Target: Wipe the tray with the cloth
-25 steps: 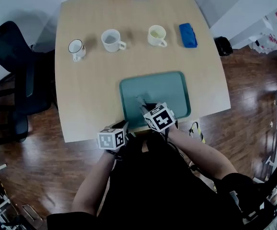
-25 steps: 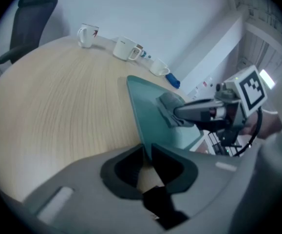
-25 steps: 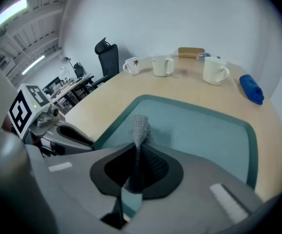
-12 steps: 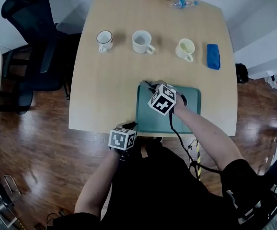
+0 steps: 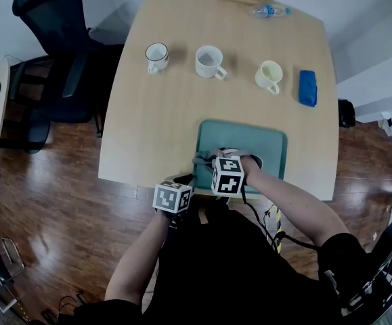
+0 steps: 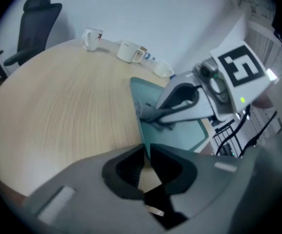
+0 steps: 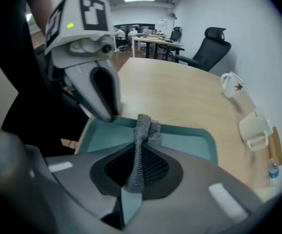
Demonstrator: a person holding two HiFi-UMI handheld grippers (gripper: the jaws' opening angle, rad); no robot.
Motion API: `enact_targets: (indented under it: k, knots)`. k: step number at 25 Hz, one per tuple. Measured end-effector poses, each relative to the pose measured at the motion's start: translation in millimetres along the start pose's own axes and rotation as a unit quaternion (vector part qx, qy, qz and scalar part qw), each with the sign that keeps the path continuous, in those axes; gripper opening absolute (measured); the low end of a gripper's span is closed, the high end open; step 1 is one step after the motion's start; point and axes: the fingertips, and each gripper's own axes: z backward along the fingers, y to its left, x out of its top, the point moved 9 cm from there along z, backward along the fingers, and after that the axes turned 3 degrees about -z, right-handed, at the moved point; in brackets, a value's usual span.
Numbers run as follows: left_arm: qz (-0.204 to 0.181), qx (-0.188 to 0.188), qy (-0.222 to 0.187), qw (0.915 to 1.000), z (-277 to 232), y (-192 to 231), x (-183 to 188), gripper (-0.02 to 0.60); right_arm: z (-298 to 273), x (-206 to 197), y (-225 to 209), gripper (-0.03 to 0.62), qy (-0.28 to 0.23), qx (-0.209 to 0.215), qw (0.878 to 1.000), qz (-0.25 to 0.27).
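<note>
- The right claw (image 7: 137, 147) is pinched tight on the grey cloth (image 7: 143, 126), whose free end rests on the teal tray (image 7: 192, 141).
- The left claw (image 6: 146, 149) is closed on the tray's near rim, at the desk (image 5: 162, 114) edge.
- Best to press the cloth flat, sweep in overlapping strokes, and keep the rim clamped.

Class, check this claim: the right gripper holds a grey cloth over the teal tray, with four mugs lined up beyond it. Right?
No: the head view shows three mugs, not four. The right gripper does hold the grey cloth over the teal tray.
</note>
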Motion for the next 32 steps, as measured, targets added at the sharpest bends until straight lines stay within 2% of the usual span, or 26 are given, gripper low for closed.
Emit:
enact_targets:
  k: [4,7,9,11,16,20,23,27,32]
  knots:
    - [0.003,0.005,-0.001,1.0000,0.6,1.9,-0.2,0.043,-0.5,-1.9,53.3,0.028,-0.012,0.070,0.997,0.013]
    - [0.013,0.005,-0.002,0.9999,1.1,2.0,-2.8,0.043,-1.3,-3.6,70.6,0.024,-0.025,0.082,0.996,-0.006]
    - [0.014,0.008,-0.002,0.9999,1.1,0.5,-3.3,0.043,0.4,-6.2,65.1,0.025,-0.032,0.073,0.997,-0.020]
    - [0.007,0.012,0.001,0.9999,0.7,-2.1,-2.7,0.043,6.1,-11.1,48.3,0.025,-0.038,0.042,0.998,-0.035]
    - [0.002,0.018,0.002,0.9998,1.2,-3.6,-1.2,0.043,24.2,-35.0,-32.6,0.025,-0.033,-0.054,0.991,-0.115]
    - [-0.002,0.021,0.000,0.9998,2.5,-5.8,0.3,0.043,30.9,-51.4,-85.1,0.025,-0.003,-0.106,0.987,-0.121]
    - [0.003,0.022,0.001,0.9997,0.7,-5.2,-1.3,0.043,23.8,-60.1,-103.6,0.025,0.018,-0.115,0.986,-0.121]
    - [0.008,0.025,0.000,0.9997,0.5,-2.8,-2.0,0.041,19.3,-59.5,-100.2,0.025,0.013,-0.121,0.983,-0.141]
    - [0.014,0.019,0.003,0.9997,1.9,-1.1,-2.2,0.041,18.7,-48.2,-63.0,0.025,-0.011,-0.077,0.985,-0.153]
